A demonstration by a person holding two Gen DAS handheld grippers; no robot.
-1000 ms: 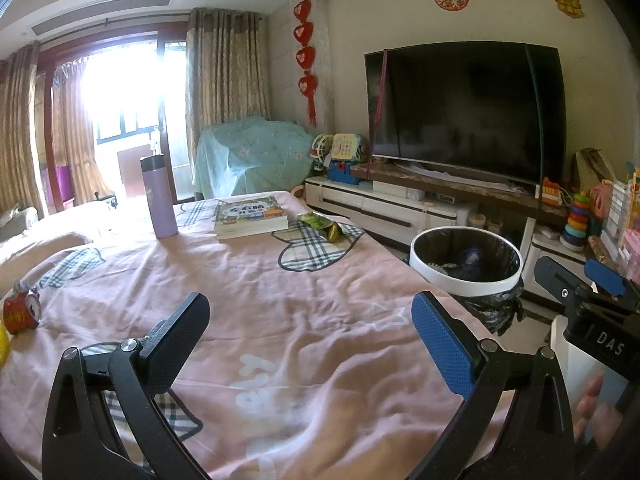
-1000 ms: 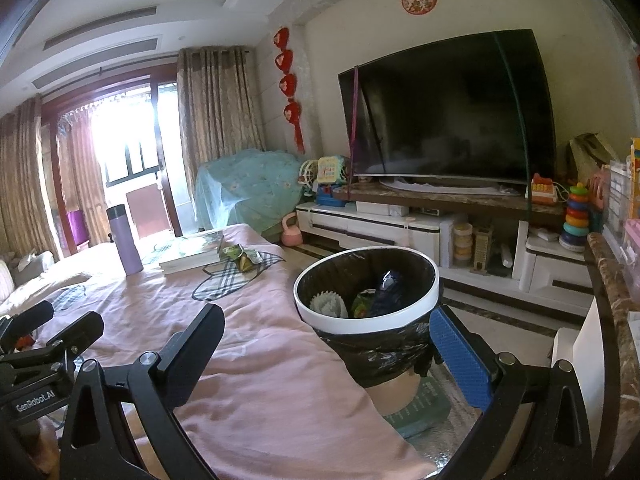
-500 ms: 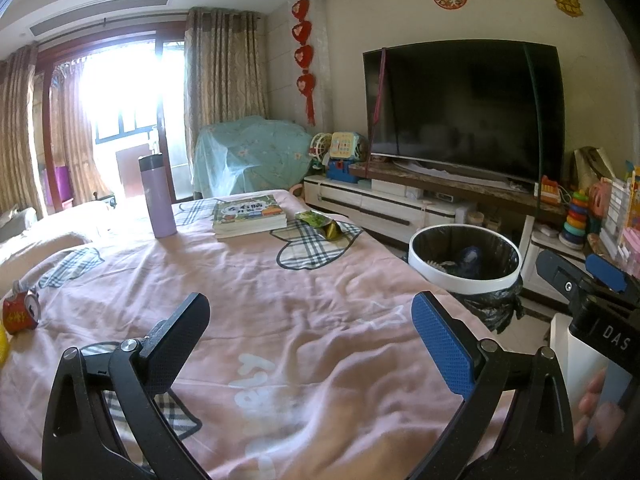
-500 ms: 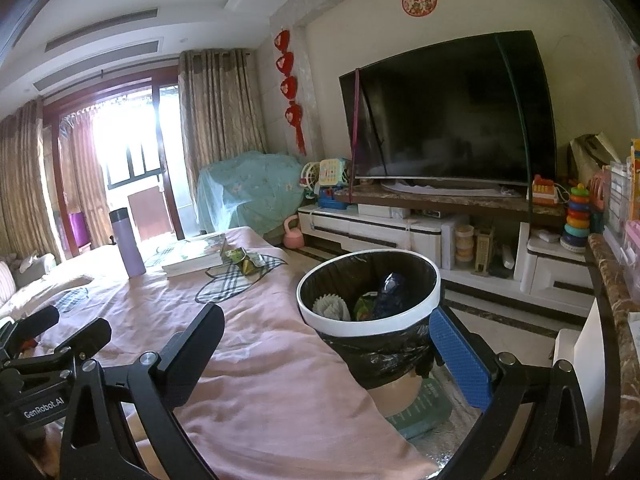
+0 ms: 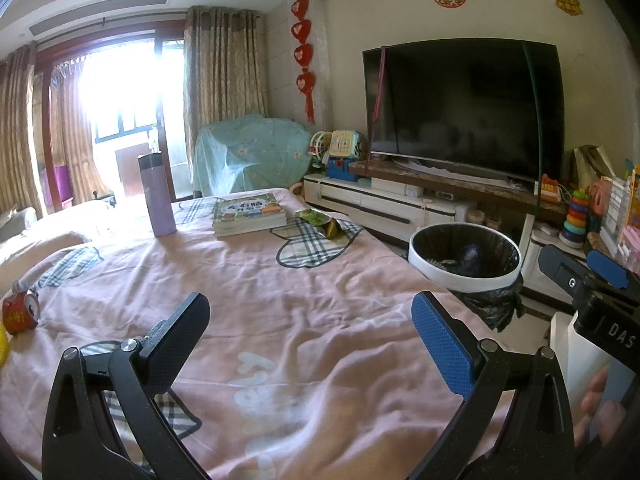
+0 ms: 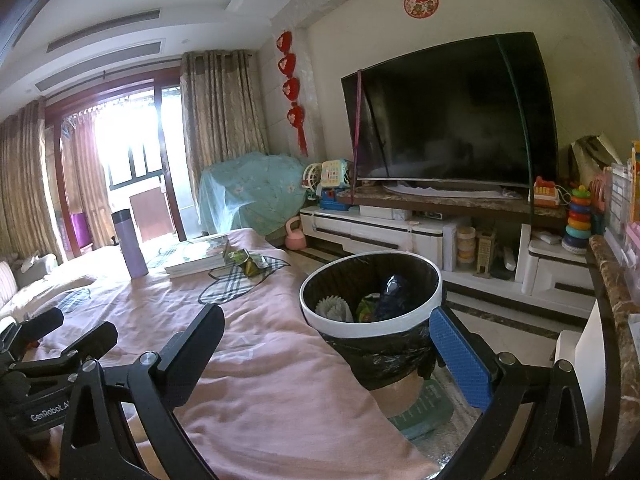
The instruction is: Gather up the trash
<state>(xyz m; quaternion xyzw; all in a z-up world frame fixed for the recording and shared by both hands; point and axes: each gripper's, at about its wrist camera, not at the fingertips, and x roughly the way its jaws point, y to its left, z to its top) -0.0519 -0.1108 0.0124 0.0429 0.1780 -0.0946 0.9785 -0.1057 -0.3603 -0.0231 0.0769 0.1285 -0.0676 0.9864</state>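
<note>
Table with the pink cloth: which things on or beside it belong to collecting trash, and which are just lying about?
For the job:
green snack wrapper
red can
trash bin
left tongs, right tongs, both open

Lying about:
purple flask
books

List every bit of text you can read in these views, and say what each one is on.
"DAS": on the right gripper body, cut off at the frame edge.
"GenRobot.A": on the left gripper body, cut off.
Book cover title: too blurred to read.
Red round wall decoration: one Chinese character, too blurred to read.
</note>
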